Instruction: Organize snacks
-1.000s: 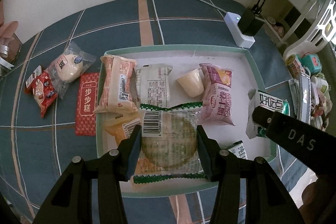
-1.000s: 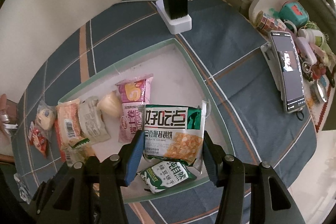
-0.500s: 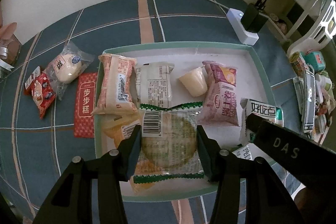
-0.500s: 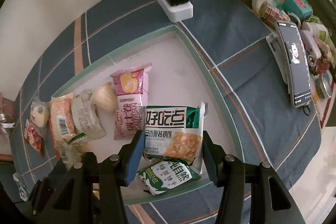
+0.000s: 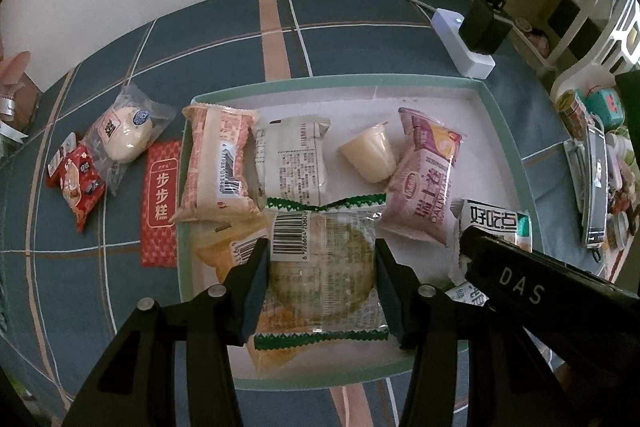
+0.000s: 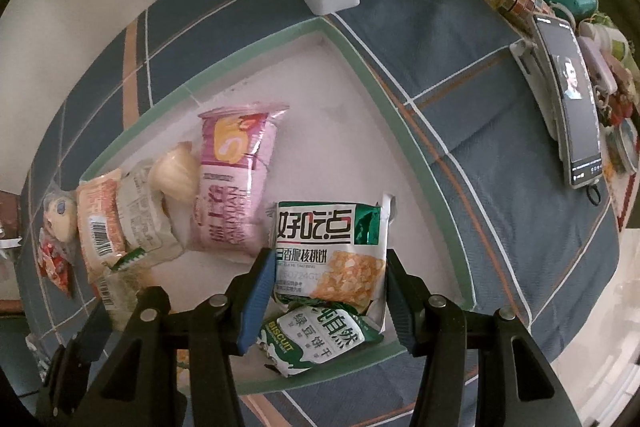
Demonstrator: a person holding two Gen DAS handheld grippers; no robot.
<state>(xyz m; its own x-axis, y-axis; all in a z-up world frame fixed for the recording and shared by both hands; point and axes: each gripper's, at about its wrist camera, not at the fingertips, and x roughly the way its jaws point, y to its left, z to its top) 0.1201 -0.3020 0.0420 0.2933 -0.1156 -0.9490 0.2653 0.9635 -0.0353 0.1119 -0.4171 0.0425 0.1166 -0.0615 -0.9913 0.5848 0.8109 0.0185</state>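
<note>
My left gripper (image 5: 320, 267) is shut on a clear green-edged biscuit pack (image 5: 322, 267), held over the near part of the green-rimmed white tray (image 5: 504, 131). My right gripper (image 6: 330, 279) is shut on a white and green walnut-cookie bag (image 6: 330, 251), held above a green biscuit bag (image 6: 316, 337) at the tray's near right corner (image 6: 464, 291). In the tray lie an orange pack (image 5: 218, 163), a white pack (image 5: 292, 155), a jelly cup (image 5: 370, 155) and a pink pack (image 5: 426, 179). A yellow pack (image 5: 224, 251) lies under the held biscuit pack.
On the checked blue cloth left of the tray lie a red flat pack (image 5: 160, 199), a clear-wrapped bun (image 5: 126, 135) and a small red pack (image 5: 78, 183). A white power strip with a black plug (image 5: 474, 39) is behind the tray. A phone (image 6: 572, 99) and clutter stand at right.
Both grippers have moved a little further over the tray with their packs still held. The tray and its snacks have shifted nearer and lower in the views.
</note>
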